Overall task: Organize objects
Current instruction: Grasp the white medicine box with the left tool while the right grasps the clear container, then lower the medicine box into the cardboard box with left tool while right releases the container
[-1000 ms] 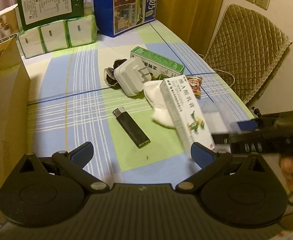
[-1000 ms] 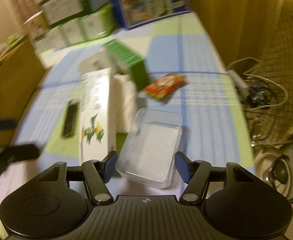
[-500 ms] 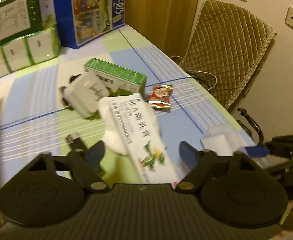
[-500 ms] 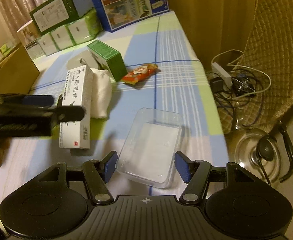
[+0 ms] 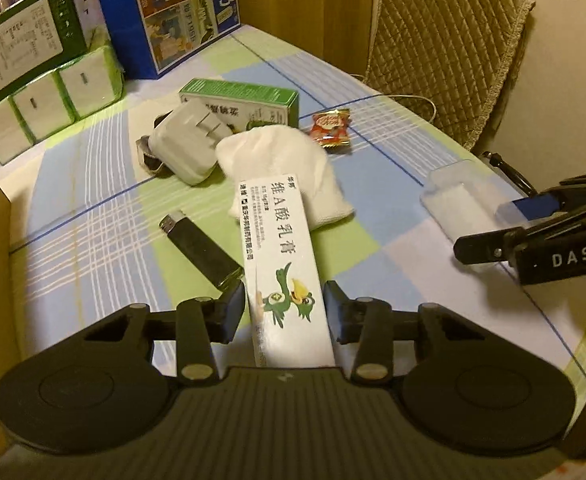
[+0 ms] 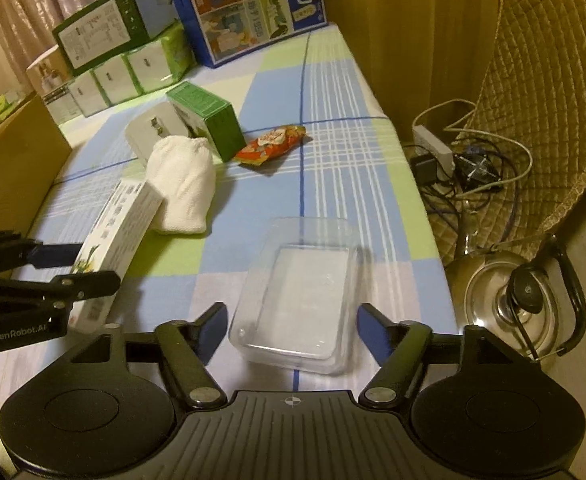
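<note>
Left wrist view: left gripper (image 5: 284,309) straddles the near end of the long white ointment box (image 5: 283,264), jaws narrowed onto its sides, left pad touching, right pad at the edge (looks like a grip, contact on the right not fully clear). That box lies on the checked tablecloth (image 5: 93,184) and is the landmark here. Black lighter (image 5: 201,250) lies just left of the box, its near end by the left pad. White folded cloth (image 5: 289,168) sits at the box's far end, touching it. White charger plug (image 5: 185,148) is beyond the box to the left, green carton (image 5: 241,102) behind the cloth, red snack packet (image 5: 331,130) beyond the box to the right. Clear plastic container (image 5: 459,200) is well right of the box.

Right wrist view: right gripper (image 6: 293,330) is wide open, holding nothing, fingers either side of the clear container's (image 6: 299,296) near end without touching. Ointment box (image 6: 119,232) lies left of it, its near end between the left gripper's fingers (image 6: 89,282). Kettle (image 6: 513,296) sits off the table, far right.
</note>
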Available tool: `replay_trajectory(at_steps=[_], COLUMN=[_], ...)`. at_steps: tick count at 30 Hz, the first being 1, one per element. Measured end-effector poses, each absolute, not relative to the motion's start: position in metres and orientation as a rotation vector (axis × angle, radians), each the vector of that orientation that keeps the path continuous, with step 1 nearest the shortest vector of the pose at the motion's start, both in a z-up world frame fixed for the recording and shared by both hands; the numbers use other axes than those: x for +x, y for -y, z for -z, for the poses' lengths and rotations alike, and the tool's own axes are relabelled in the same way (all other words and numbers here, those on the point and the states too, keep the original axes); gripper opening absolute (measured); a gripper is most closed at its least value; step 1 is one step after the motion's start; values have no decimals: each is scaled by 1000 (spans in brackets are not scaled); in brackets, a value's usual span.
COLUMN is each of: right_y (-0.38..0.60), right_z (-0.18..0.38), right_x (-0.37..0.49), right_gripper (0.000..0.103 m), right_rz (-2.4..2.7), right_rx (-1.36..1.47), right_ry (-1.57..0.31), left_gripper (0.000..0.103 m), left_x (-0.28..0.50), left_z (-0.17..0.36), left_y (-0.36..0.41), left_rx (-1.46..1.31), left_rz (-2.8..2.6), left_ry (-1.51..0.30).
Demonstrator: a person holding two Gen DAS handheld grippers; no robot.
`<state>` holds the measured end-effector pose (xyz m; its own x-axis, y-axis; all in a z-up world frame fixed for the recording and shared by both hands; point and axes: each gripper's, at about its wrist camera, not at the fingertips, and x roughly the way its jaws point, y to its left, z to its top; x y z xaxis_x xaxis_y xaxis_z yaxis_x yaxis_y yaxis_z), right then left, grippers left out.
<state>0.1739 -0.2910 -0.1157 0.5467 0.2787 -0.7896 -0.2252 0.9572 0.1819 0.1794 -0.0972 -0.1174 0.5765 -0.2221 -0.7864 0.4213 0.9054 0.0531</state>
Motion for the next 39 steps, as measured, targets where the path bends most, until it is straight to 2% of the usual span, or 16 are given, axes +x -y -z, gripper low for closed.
replay_trajectory(at_steps=[12, 15, 16, 22, 39], right_y=[287, 282, 279, 277, 231], right_z=[116, 117, 117, 113, 9], right_x=[181, 183, 183, 178, 118], right_gripper=[70, 64, 55, 53, 53], right_rz=[-226, -222, -218, -192, -314], right_rx=[58, 33, 9, -18, 15], right_ry=[-938, -946, -948, -952, -780], left_gripper=[35, 34, 34, 34, 34], left_x=[190, 186, 185, 178, 122], left_z=[121, 120, 120, 112, 23], left_y=[101, 101, 100, 96, 48], left_rx=[251, 254, 254, 238, 140], left_rz=[354, 362, 361, 366, 321], left_ry=[-891, -892, -898, -910, -826])
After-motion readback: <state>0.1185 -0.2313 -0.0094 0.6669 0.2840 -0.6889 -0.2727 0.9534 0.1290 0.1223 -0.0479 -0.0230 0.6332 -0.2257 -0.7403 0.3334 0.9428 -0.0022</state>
